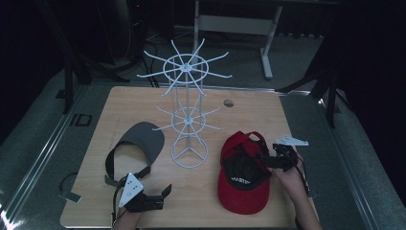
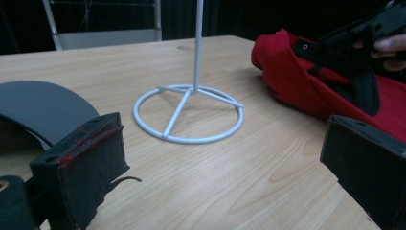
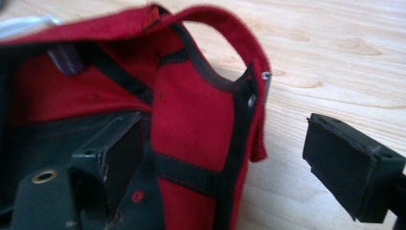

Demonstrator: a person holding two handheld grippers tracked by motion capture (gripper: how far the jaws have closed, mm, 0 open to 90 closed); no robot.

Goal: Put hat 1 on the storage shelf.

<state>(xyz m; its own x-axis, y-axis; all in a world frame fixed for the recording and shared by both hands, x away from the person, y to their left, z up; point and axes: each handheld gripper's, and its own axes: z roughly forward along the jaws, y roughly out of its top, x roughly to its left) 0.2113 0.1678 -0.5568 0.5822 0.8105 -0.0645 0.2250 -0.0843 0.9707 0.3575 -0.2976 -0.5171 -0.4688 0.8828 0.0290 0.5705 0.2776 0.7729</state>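
table [image 1: 143, 100] carries a white wire rack [image 1: 187, 115] at its middle, a grey visor [image 1: 139, 146] to its left and a red cap [image 1: 242, 177] lying upside down to its right. my right gripper [image 3: 230, 158] straddles the cap's back wall, jaws apart, one inside and one outside, so i judge the grasp is in hand; next i need to close on the fabric and lift toward a rack arm. my left gripper [image 2: 220, 172] rests by the visor, jaws apart, empty.

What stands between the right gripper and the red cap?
Nothing visible does. The right gripper is open and already straddles the side wall of the red cap: one jaw is inside the cap, the other outside over the table.
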